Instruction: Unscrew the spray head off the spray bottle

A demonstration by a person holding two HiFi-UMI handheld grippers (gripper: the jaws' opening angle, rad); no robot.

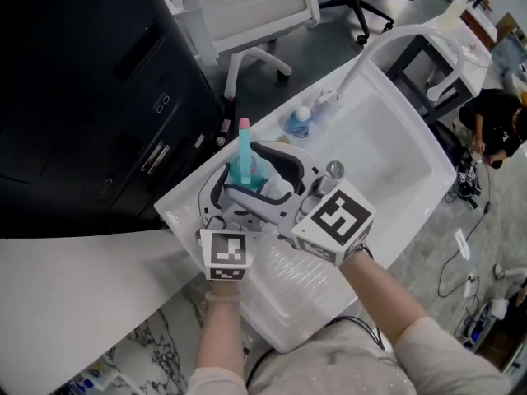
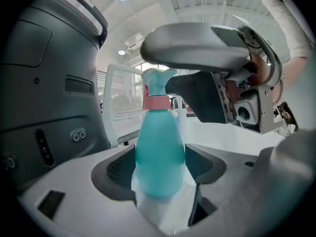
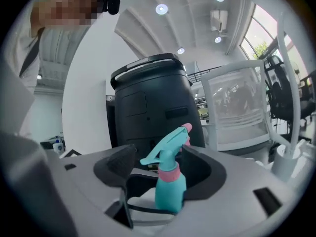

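Note:
A teal spray bottle (image 1: 242, 164) with a pink collar (image 3: 169, 176) stands upright at the sink's left rim. My left gripper (image 2: 159, 167) is shut on the bottle's body (image 2: 159, 152), with both dark pads pressed against its sides. My right gripper (image 3: 159, 162) reaches in from the right at the height of the teal spray head (image 3: 167, 152). Its jaws stand wide on either side of the head, with a clear gap on the left side, so it is open. In the head view the right gripper (image 1: 263, 164) sits just above the left gripper (image 1: 245, 191).
A white sink basin (image 1: 395, 151) with a curved faucet (image 1: 387, 39) lies to the right. A large black machine (image 1: 82, 97) stands close on the left. A small blue bottle (image 1: 298, 120) rests on the far rim. A white chair (image 1: 255, 6) stands behind.

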